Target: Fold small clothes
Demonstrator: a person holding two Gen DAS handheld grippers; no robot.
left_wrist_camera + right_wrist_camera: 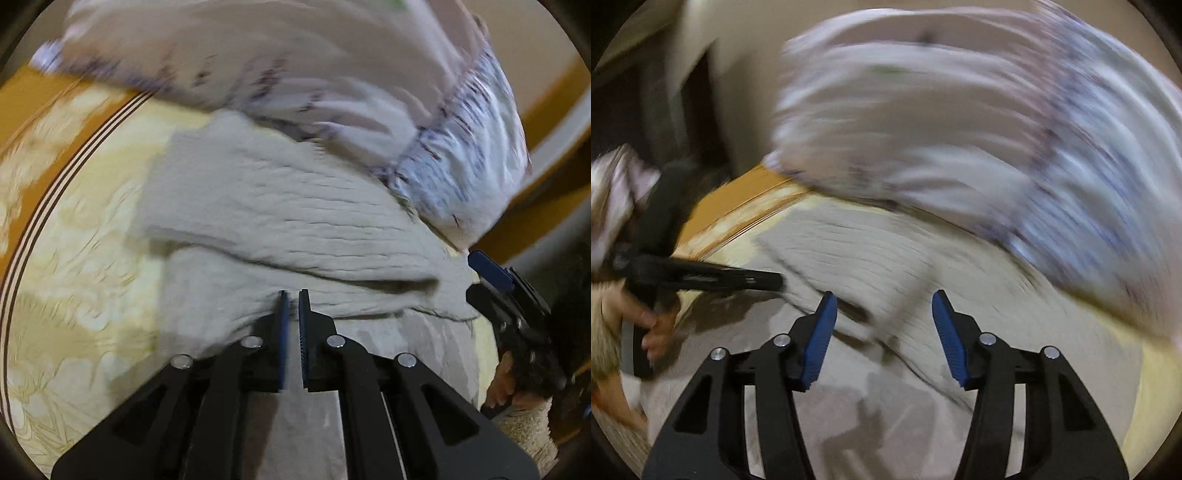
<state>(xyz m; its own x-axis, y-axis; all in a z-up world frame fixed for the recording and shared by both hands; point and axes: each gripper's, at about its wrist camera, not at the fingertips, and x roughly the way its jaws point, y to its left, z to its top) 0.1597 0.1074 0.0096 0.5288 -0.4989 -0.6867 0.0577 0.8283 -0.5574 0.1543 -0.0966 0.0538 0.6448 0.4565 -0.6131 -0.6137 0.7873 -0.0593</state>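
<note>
The grey ribbed knit garment (pixel 295 221) lies mid-frame on the cream patterned bedspread (pixel 74 258), one layer doubled over. It looks soft, light and limp, so it probably handles best taken by a hem or corner. The left gripper (pixel 291 295) pinches its folded edge, fingers nearly together. The right gripper (pixel 884 295) hovers with fingers spread. A lilac printed cloth (pixel 443 155) is heaped at upper right.

Both claws are matte black w/ triangular cut-outs and round silver pivot screws. Left claw (pixel 291 295) has ribbed dark-blue pads; right claw (pixel 884 295) brighter blue ones. Bare-skinned hand (pixel 652 325) beside a fuzzy beige sleeve (pixel 602 350).
</note>
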